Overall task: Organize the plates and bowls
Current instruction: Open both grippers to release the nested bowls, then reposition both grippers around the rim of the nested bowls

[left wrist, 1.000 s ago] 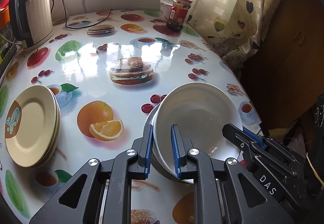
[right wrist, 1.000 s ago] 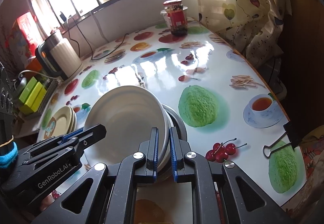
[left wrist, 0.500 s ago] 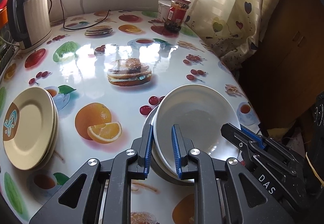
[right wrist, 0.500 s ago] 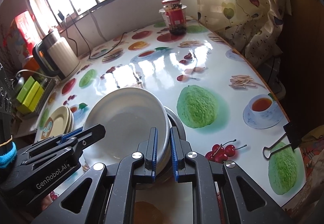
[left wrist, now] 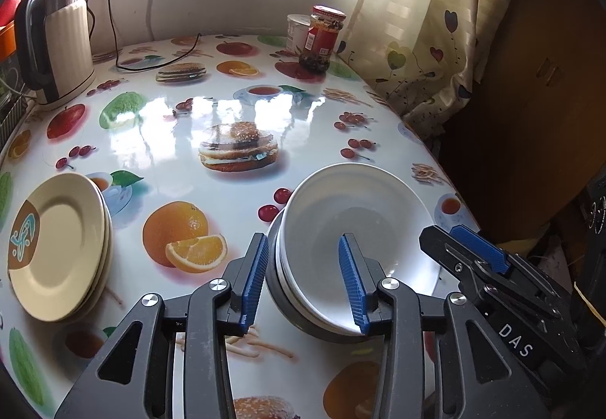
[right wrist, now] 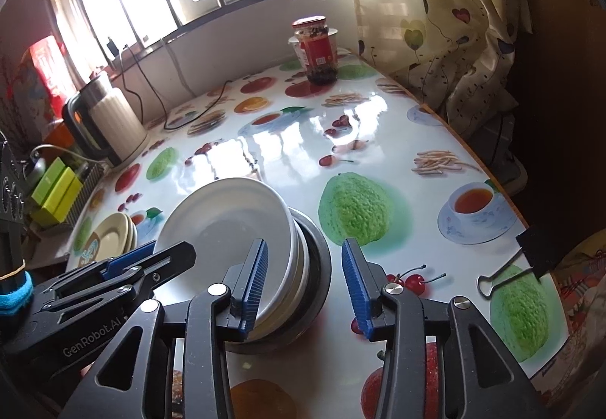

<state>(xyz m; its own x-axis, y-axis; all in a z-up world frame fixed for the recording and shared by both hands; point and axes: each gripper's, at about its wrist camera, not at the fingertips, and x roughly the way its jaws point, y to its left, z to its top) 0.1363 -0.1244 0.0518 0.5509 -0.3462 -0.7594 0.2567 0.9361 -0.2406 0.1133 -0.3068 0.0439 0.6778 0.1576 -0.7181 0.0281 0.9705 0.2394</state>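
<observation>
The white bowl (left wrist: 356, 218) sat nested on top of a stack of bowls (left wrist: 303, 309) near the front edge of the table (left wrist: 235, 104), whose glossy cloth was printed with fruit, burgers and teacups. The lowest piece of that stack was dark-rimmed, with at least one more white rim showing between it and the top bowl. The left gripper (left wrist: 305, 280) straddled the near-left rim of the stack, its jaws opening: one blue pad stood clear outside the rim and the other hung inside the top bowl, neither pressing on it. The right gripper (right wrist: 305, 284) straddled the opposite side of the same stack, its jaws opening too, with the left pad over the inside of the bowl (right wrist: 227, 214) and the right pad apart from the dark outer wall. Each gripper showed in the other's camera at the stack's far side. Well apart to the left lay a stack of cream plates (left wrist: 57, 244), the top one bearing a brown and blue mark at its edge. At the back of the table stood a white kettle (left wrist: 57, 51) by the window, and a red-lidded jar (left wrist: 322, 38) with a white tub (left wrist: 297, 30) just behind it. A black binder clip (right wrist: 526, 260) was clamped on the table's right edge
</observation>
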